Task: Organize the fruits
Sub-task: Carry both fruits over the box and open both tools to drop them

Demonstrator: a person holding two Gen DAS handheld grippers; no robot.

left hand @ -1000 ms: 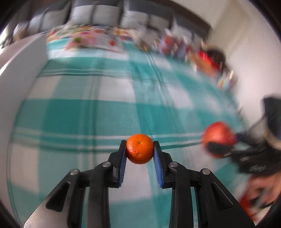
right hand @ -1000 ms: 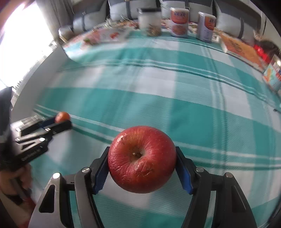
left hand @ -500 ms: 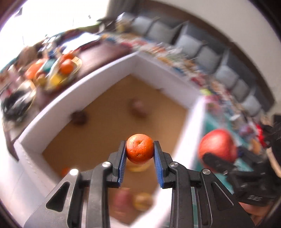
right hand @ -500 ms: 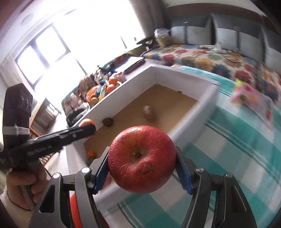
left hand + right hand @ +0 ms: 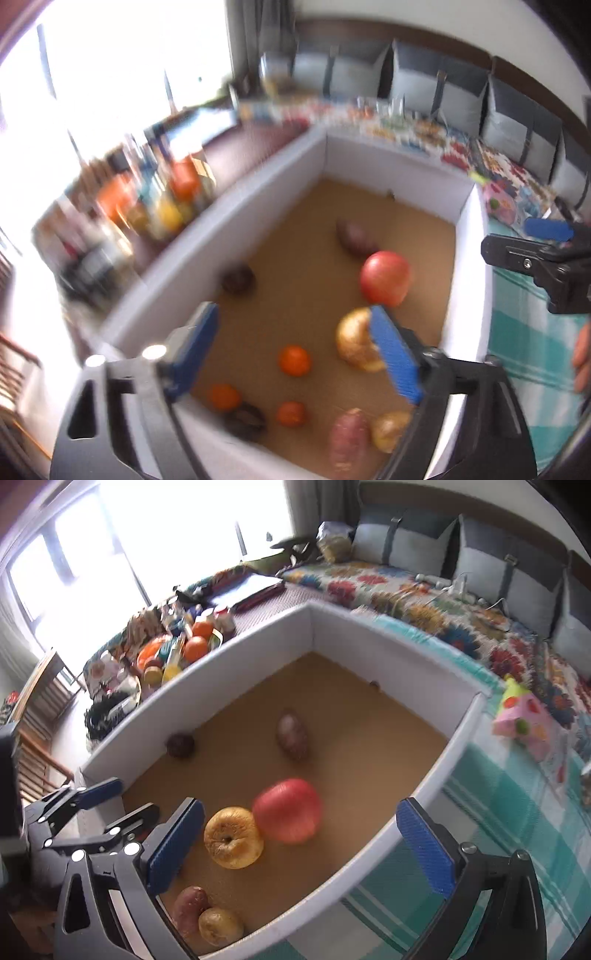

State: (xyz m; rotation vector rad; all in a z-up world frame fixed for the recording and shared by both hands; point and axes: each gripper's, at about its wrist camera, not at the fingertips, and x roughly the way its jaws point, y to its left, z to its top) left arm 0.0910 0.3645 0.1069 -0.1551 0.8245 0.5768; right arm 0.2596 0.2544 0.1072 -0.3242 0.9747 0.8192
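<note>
Left wrist view: the left tongs (image 5: pixel 295 354) stood spread wide with nothing between the blue pads, above a white-walled box (image 5: pixel 467 258) with a brown floor. On that floor lay a red apple (image 5: pixel 385 283), a yellow apple (image 5: pixel 355 339) partly behind the right pad, three small oranges (image 5: pixel 294 360), a sweet potato (image 5: pixel 347 441) beside a second yellowish fruit (image 5: pixel 388 430), and dark fruits near the left wall. The view was blurred. The right tongs (image 5: pixel 539 254) showed at the right edge, over a teal checked cloth (image 5: pixel 524 350).

Right wrist view: the right tongs (image 5: pixel 301 845) were likewise spread wide and held nothing, poised over the box's near wall (image 5: pixel 369 849). The red apple (image 5: pixel 287 815) was blurred and lay on the box floor, touching the yellow apple (image 5: pixel 233 837). A sweet potato (image 5: pixel 188 910) and a yellowish fruit (image 5: pixel 221 926) lay together in the near corner. The left tongs (image 5: pixel 110 805) appeared at the left, also parted. Beyond the box's left wall stood a tray of fruit (image 5: pixel 177 650).
</note>
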